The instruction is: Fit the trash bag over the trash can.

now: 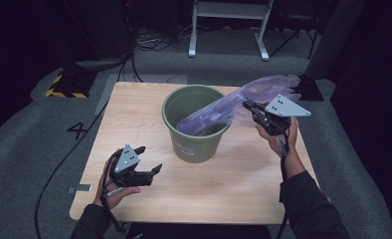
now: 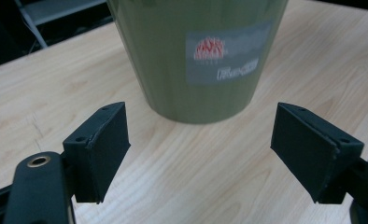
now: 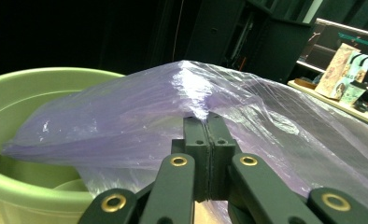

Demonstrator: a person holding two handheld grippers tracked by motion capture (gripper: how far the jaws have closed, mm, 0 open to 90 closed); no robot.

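A green plastic bin (image 1: 196, 124) stands upright near the middle of the wooden table (image 1: 134, 114). A translucent purple bag (image 1: 234, 102) stretches from inside the bin up and out over its right rim. My right gripper (image 1: 248, 105) is shut on the bag's film (image 3: 191, 93), just right of the bin. In the right gripper view the jaws press together with the plastic (image 3: 201, 114) pinched at their tips, and the bin's rim (image 3: 42, 74) lies to the left. My left gripper (image 1: 149, 159) hovers open at the front left of the table, pointing at the bin (image 2: 196, 56), with nothing between its pads (image 2: 105, 149).
The bin carries a grey label with a red logo (image 2: 224, 53). Dark floor surrounds the table, with cables (image 1: 59, 164) at the left and a white frame (image 1: 229, 25) behind. Bare tabletop lies in front of the bin.
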